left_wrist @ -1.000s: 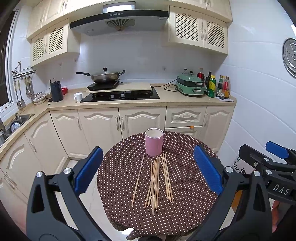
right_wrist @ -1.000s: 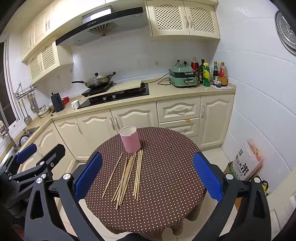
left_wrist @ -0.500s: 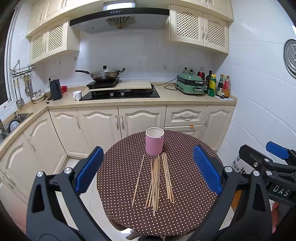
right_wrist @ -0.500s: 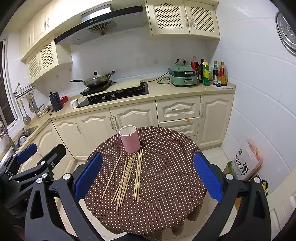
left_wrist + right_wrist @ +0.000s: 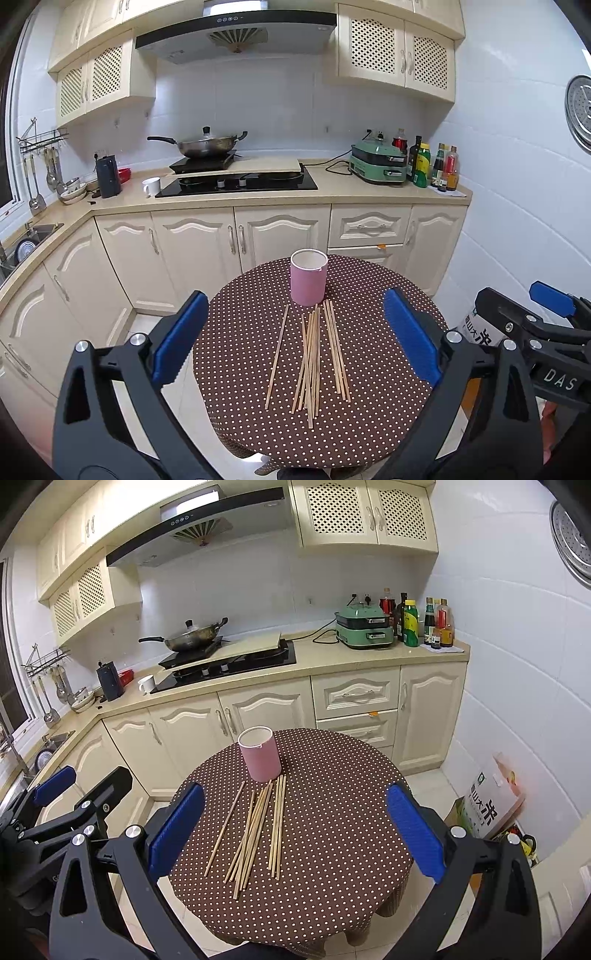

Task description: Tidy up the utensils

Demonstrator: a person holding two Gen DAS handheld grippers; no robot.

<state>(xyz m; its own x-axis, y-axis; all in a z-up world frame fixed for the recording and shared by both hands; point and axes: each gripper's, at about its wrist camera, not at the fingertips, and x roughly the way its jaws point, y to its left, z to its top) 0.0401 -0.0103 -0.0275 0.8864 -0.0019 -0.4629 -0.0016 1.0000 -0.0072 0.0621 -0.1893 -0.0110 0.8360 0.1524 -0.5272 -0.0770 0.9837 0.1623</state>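
Not much going on here: both views are just drifting a little, so the left tool (image 5: 295,332) and right tool (image 5: 295,819) are shifting slightly over the worktop (image 5: 388,424). In the left view the pink cup (image 5: 308,282) and chopsticks (image 5: 314,354) are sitting a touch higher than a second ago. In the right view they're sliding a hair left.

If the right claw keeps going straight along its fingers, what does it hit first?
Most likely the loose chopsticks on the dotted tablecloth; the right claw, open and empty, points down at them. The pink cup stands beyond. Depth is uncertain.
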